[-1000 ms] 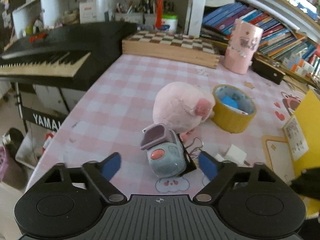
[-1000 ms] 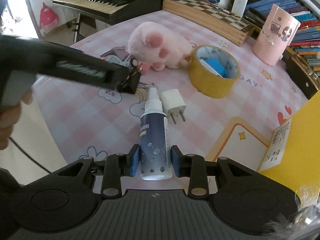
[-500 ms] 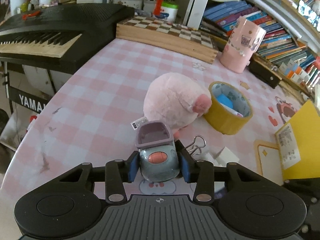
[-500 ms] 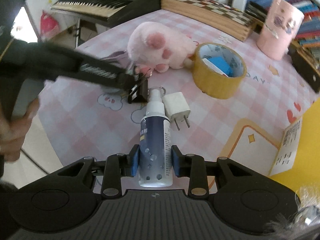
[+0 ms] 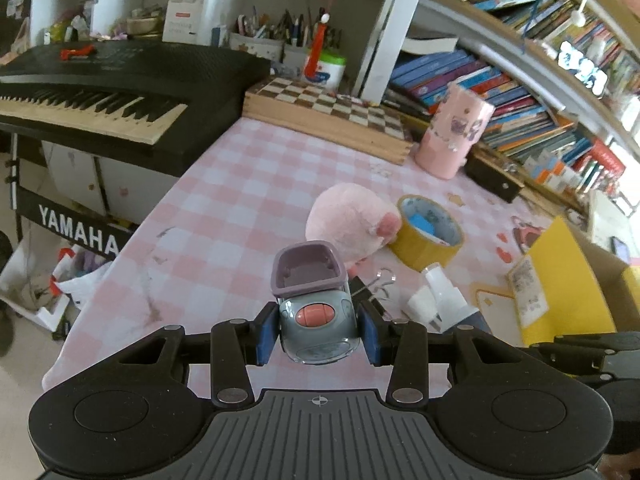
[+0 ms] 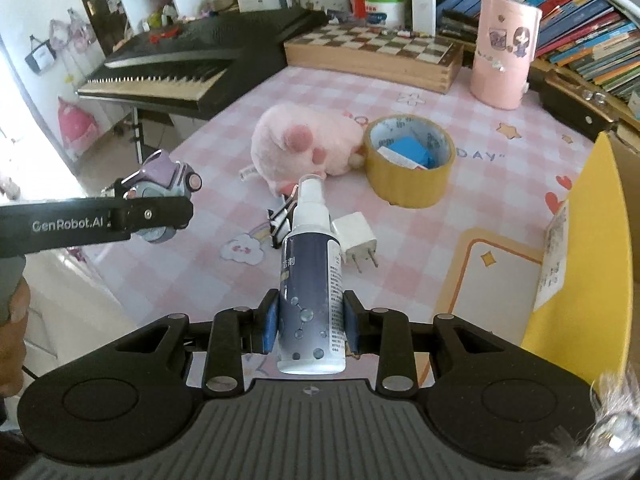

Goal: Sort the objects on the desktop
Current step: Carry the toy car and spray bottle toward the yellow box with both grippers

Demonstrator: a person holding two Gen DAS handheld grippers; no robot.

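Above checked pink cloth: left hand-held gripper (image 5: 317,338) clamps rounded plastic toy car (image 5: 316,312); right hand-held gripper (image 6: 311,330) clamps cylindrical spray bottle (image 6: 312,292).

- There were two grippers: the left gripper (image 5: 318,338) and the right gripper (image 6: 310,326).
- One toy car (image 5: 316,312).
- One spray bottle (image 6: 312,280).
- One plush toy (image 6: 304,148).
- One tape roll (image 6: 410,178), with one blue item (image 6: 412,152) inside it.
- One plug (image 6: 356,236).
- One binder clip (image 6: 280,220).
- One pink cup (image 6: 504,52).
- One chessboard (image 6: 376,54).
- One keyboard (image 6: 192,64).
- One yellow box (image 6: 580,264).
- Books on the shelves were too many to count.
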